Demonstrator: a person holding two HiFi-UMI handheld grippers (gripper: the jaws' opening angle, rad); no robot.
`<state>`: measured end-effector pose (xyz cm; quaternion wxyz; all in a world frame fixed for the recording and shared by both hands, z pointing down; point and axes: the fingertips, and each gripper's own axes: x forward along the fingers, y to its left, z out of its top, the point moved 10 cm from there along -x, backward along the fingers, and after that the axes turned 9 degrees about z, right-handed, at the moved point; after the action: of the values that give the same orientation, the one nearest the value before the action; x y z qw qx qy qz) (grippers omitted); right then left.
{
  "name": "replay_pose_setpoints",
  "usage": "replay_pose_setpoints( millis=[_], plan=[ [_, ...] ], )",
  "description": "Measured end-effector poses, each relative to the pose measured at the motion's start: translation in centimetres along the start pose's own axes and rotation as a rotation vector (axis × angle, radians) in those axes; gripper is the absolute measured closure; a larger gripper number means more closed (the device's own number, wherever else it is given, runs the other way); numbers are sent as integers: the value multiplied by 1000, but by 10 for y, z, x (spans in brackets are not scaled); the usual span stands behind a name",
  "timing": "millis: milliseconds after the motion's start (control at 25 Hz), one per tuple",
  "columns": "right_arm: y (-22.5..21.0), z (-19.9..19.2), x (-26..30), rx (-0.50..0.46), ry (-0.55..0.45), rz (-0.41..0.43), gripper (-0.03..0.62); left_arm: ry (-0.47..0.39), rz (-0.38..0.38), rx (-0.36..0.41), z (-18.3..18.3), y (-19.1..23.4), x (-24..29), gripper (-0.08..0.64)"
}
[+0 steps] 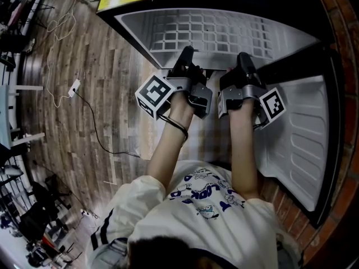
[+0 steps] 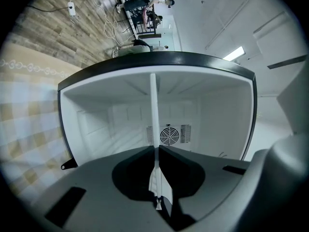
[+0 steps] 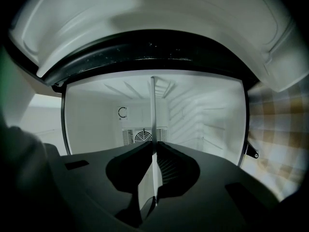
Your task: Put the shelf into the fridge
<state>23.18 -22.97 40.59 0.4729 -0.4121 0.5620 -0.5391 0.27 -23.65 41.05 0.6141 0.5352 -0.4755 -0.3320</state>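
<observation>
The white wire shelf (image 1: 213,32) lies flat, reaching into the open fridge (image 1: 140,29) ahead of me. My left gripper (image 1: 185,60) and right gripper (image 1: 244,62) are side by side at its near edge, each shut on that edge. In the left gripper view the shelf (image 2: 153,105) shows edge-on as a thin white line pinched by the left gripper (image 2: 155,150). The right gripper view shows the same: the shelf (image 3: 153,105) clamped in the right gripper (image 3: 154,148). Both views look straight into the white fridge cavity.
The fridge door (image 1: 303,144) stands open at the right, beside a brick wall (image 1: 343,21). A fan vent (image 2: 169,135) sits on the fridge's back wall, with ribbed side walls (image 3: 203,120). A power strip (image 1: 74,87) with cable lies on the wooden floor; a checked mat (image 2: 29,124) is below.
</observation>
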Motion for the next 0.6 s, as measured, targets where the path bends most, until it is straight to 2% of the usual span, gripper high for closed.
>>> replay_pose_setpoints(
  millis=[600],
  plan=[
    [-3,0,-1,5,-3,15,541,-11,-8,3,-1,2,1,522]
  ],
)
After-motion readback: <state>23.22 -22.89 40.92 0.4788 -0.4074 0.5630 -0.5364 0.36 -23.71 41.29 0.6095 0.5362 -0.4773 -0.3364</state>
